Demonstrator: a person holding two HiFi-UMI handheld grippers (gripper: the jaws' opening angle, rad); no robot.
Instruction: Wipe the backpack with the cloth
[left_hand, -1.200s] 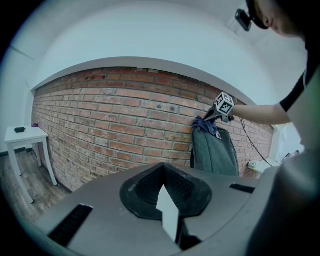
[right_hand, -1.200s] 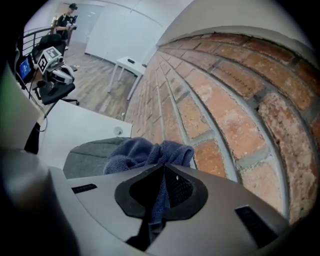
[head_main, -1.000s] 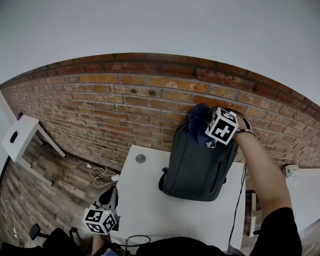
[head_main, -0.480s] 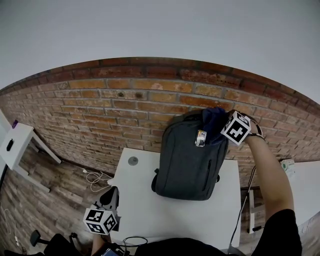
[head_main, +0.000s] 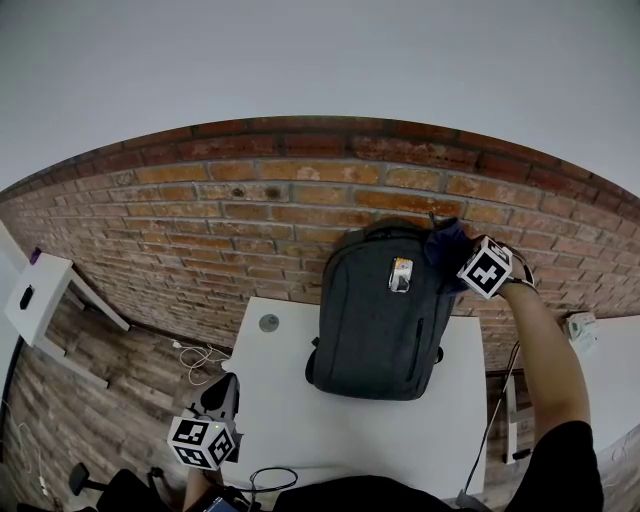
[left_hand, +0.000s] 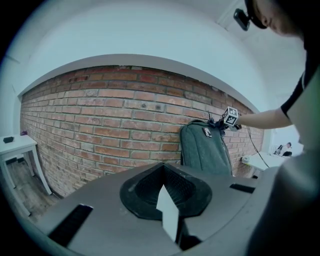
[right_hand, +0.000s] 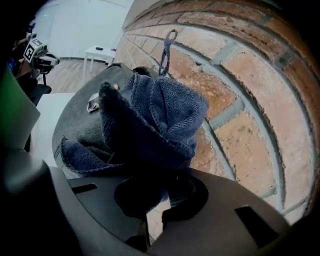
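A dark grey backpack (head_main: 385, 310) stands upright on the white table (head_main: 290, 420), leaning against the brick wall (head_main: 230, 220). My right gripper (head_main: 457, 256) is at the backpack's top right corner, shut on a dark blue cloth (head_main: 446, 242) that touches the bag there. In the right gripper view the bunched cloth (right_hand: 150, 120) hides the jaws and lies over the backpack's top (right_hand: 80, 125). My left gripper (head_main: 222, 393) hangs low off the table's front left corner, far from the bag, jaws together with nothing between them. From the left gripper view the backpack (left_hand: 206, 149) shows far off.
A round grommet (head_main: 269, 322) sits in the table left of the bag. On the wooden floor lie white cables (head_main: 200, 350). A small white side table (head_main: 35, 275) stands at far left. Another white surface (head_main: 610, 380) lies to the right.
My right gripper has carried the cloth rightward across the backpack's top, from the top middle to the top right corner, uncovering a small tag. The left gripper has stayed put.
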